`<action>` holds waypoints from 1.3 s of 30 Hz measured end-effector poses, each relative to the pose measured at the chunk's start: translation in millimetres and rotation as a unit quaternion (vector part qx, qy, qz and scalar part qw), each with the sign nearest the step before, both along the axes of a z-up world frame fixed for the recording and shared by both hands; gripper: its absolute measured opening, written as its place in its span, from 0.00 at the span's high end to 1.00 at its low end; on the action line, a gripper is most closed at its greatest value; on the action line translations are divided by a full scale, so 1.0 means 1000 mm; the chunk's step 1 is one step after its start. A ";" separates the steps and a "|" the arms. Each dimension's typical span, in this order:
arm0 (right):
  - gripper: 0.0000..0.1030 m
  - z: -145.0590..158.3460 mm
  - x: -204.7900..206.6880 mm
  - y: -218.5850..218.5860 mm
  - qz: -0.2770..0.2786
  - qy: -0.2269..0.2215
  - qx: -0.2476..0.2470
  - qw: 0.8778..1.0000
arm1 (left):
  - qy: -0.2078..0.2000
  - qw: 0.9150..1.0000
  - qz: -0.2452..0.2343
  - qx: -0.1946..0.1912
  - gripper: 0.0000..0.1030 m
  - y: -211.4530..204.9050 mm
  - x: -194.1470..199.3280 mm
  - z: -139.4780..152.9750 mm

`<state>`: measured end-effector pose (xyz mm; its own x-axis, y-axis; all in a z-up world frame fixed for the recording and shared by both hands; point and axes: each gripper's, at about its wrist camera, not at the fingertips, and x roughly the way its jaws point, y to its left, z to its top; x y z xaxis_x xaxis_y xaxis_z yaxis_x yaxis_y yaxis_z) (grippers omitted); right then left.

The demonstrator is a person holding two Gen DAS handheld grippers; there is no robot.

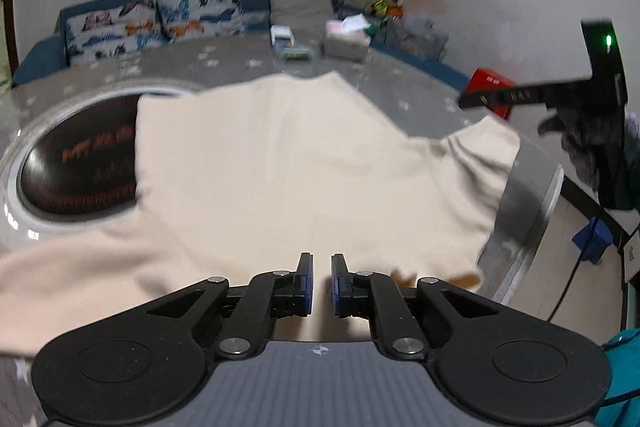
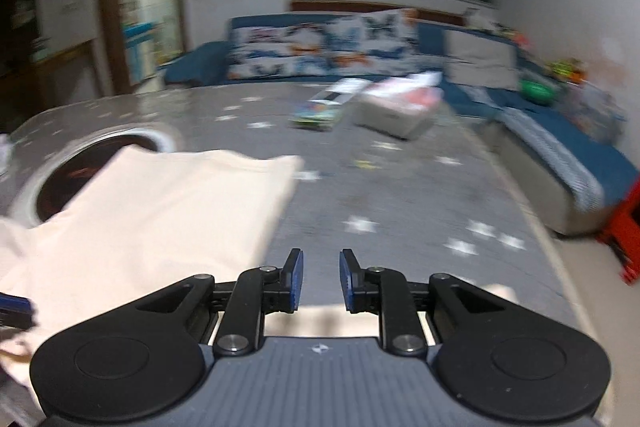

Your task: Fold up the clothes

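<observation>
Two grippers hover over one cream garment [image 1: 288, 163] spread on the grey star-patterned desk [image 2: 420, 195]. It lies flat, partly covering a round dark inset [image 1: 76, 163] at nine o'clock, with one flap hanging past the desk's edge at three o'clock; lying flat would suit creasing it, though whether it has any folds yet I cannot tell. The left gripper [image 1: 321, 283] sits directly above the near hem, fingers spread a little, gripping nothing. The right gripper [image 2: 321, 279] has its fingers spread wider, also empty, over bare desk just off the cloth's edge. The left view alone shows the overhanging flap and the other gripper up at two o'clock; the right view alone shows the garment's straight far edge and a tissue box [image 2: 396, 111] at twelve o'clock.
</observation>
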<state>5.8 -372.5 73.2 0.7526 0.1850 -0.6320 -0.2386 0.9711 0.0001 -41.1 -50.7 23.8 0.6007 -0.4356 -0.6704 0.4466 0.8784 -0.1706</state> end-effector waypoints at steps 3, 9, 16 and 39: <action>0.81 -0.005 0.007 0.031 0.055 0.010 -0.004 0.998 | 0.004 1.000 0.017 -0.013 0.78 0.010 -0.007 -0.001; 0.81 -0.023 0.015 0.067 0.113 0.038 -0.019 0.993 | -0.005 0.996 0.086 -0.032 0.75 0.045 -0.019 0.007; 0.81 -0.034 0.013 0.080 0.140 0.058 -0.036 0.988 | -0.061 0.955 0.291 0.019 0.47 0.120 -0.025 0.027; 0.74 -0.027 -0.045 0.183 0.353 0.084 -0.041 0.931 | -0.179 0.911 0.371 0.005 0.91 0.184 -0.033 0.050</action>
